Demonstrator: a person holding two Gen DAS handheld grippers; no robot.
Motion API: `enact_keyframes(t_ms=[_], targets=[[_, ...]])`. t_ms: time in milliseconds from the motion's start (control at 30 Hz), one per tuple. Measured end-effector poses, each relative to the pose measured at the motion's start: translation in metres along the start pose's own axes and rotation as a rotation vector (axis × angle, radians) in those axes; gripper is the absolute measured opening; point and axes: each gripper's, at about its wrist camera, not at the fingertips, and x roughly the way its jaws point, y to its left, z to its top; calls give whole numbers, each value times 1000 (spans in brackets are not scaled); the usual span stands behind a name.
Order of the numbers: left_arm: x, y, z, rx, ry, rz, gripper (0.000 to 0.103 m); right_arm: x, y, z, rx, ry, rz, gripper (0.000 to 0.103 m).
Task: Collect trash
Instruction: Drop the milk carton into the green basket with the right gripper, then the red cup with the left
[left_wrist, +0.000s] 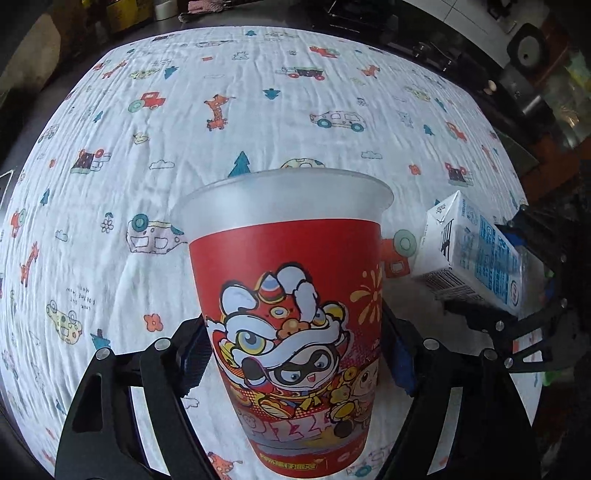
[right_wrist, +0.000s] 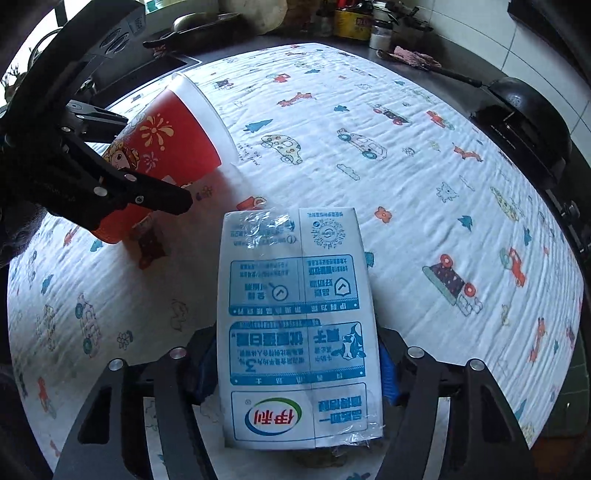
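Frosted plastic cup (left_wrist: 291, 325), tapered, with a red printed sleeve showing a cartoon lion-dance figure; its translucent rim is bare, its inside hidden. It sits clamped between the blue ribbed pads of the left hand-held gripper (left_wrist: 295, 360), lifted and tilted above the worktop. Milk carton (right_wrist: 295, 325), rectangular, white card with blue print and a glossy film at one end; the right hand-held gripper (right_wrist: 297, 363) has its pads pressed against both sides of it. Cloth (left_wrist: 258, 122), white, crinkled cotton printed with cars, giraffes and trees, covering the worktop beneath both items.
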Motion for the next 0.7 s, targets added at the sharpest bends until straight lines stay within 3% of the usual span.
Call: enact_keyframes(t_ms=[100, 167, 400, 700], targets=[[-1, 2, 1, -7, -22, -9, 77, -10, 12, -12, 59, -34, 6, 62], [-2, 1, 0, -7, -25, -11, 71, -17, 19, -22, 104, -53, -9, 62], [-25, -23, -20, 22, -66, -79, 70, -57, 30, -77, 310, -126, -82, 62], [-62, -110, -58, 172, -103, -207, 70, -140, 21, -202, 616, -193, -297, 62]])
